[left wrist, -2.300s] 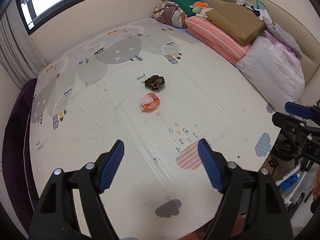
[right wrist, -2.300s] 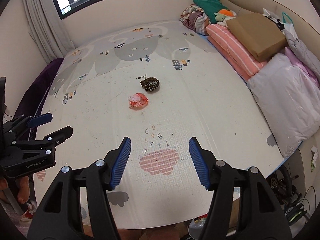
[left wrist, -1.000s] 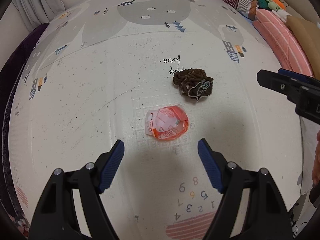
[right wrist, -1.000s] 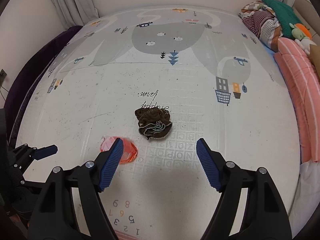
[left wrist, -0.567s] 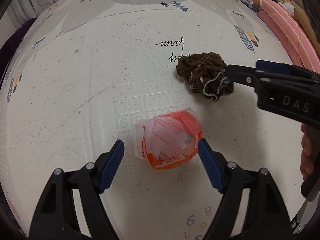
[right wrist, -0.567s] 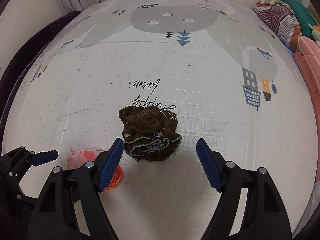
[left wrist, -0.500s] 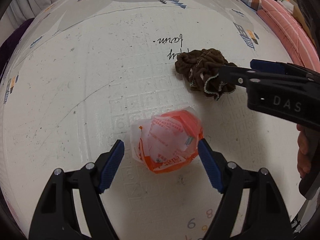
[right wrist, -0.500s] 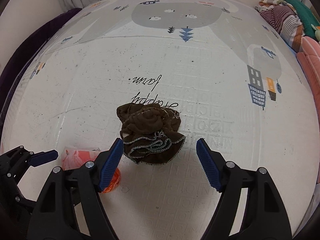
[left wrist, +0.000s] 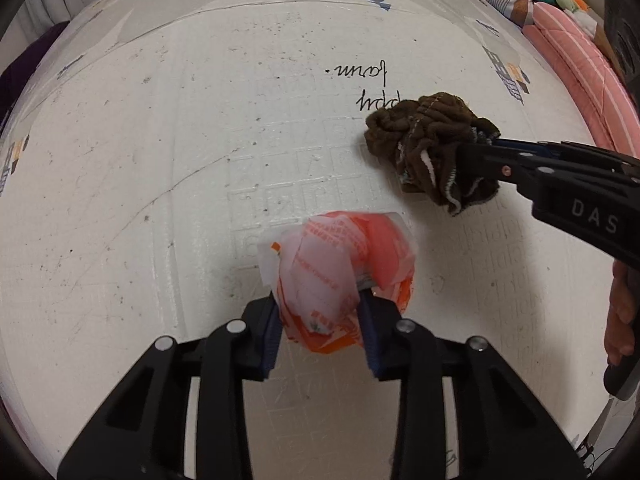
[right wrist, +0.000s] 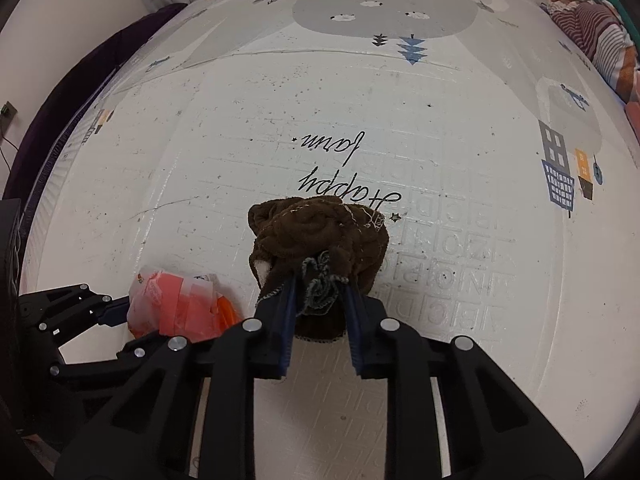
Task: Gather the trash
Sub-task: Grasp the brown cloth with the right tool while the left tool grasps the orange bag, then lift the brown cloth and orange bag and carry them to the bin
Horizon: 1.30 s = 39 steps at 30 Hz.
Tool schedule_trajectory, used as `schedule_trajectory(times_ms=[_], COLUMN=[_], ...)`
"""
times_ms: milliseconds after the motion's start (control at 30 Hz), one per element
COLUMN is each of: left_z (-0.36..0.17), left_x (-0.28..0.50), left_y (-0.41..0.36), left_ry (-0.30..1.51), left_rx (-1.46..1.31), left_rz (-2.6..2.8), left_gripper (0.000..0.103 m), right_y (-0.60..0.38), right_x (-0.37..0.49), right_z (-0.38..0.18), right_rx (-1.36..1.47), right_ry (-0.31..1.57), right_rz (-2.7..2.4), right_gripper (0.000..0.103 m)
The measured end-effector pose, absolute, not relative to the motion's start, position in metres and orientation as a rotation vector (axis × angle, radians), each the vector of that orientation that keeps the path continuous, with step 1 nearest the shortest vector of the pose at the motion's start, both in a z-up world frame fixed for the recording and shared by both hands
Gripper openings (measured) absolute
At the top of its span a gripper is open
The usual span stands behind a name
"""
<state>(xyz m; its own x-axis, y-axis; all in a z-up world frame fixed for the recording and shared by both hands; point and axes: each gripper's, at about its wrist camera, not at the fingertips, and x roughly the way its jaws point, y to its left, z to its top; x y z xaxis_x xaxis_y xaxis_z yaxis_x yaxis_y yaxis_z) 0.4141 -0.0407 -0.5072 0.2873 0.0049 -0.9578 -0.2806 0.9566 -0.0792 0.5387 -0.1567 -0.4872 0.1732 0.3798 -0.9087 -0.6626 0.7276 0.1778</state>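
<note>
A crumpled orange and white plastic wrapper (left wrist: 340, 276) lies on the white play mat (left wrist: 160, 160). My left gripper (left wrist: 320, 312) is closing on it, and its blue pads press the wrapper's near end from both sides. To its right sits a bunched brown cloth (left wrist: 436, 148). In the right wrist view the right gripper (right wrist: 320, 292) is closing on that brown cloth (right wrist: 316, 236), pads squeezing its near folds. The wrapper (right wrist: 180, 304) and the left gripper's fingers (right wrist: 100, 312) show at the lower left there.
The printed mat carries script lettering (right wrist: 348, 184), grey shapes and small house drawings (right wrist: 560, 168). Striped pink bedding (left wrist: 576, 64) and folded blankets (right wrist: 596, 28) lie along the right. A dark purple mat edge (right wrist: 80, 92) runs on the left. A hand (left wrist: 620, 320) holds the right gripper.
Both grippers came down to the mat and their jaws drew in, the left onto the orange wrapper and the right onto the brown cloth. Both items are squeezed narrower than before.
</note>
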Motion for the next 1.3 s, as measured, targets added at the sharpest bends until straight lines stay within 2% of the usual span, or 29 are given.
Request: schedule_trajectory(times_ms=[367,1000,1300], left_z=[-0.442,-0.298,-0.262], left_x=[0.386,0.297,0.257], left_y=[-0.046,-0.067,-0.073], left_ry=[1.235,1.162,1.149], left_rx=[-0.180,-0.170,-0.135], left_rz=[0.244,0.337,0.297], left_gripper=[0.033,0.033,0.033], right_y=[-0.172,-0.230,-0.259], right_x=[0.505,0.389,0.323], right_z=[-0.426,-0.267,-0.226], right_rx=[-0.294,-0.308,-0.221], right_ry=[1.137,1.026,1.040], right_rz=[0.740,0.782,0.749], right_gripper=[0.020,0.020,0.020])
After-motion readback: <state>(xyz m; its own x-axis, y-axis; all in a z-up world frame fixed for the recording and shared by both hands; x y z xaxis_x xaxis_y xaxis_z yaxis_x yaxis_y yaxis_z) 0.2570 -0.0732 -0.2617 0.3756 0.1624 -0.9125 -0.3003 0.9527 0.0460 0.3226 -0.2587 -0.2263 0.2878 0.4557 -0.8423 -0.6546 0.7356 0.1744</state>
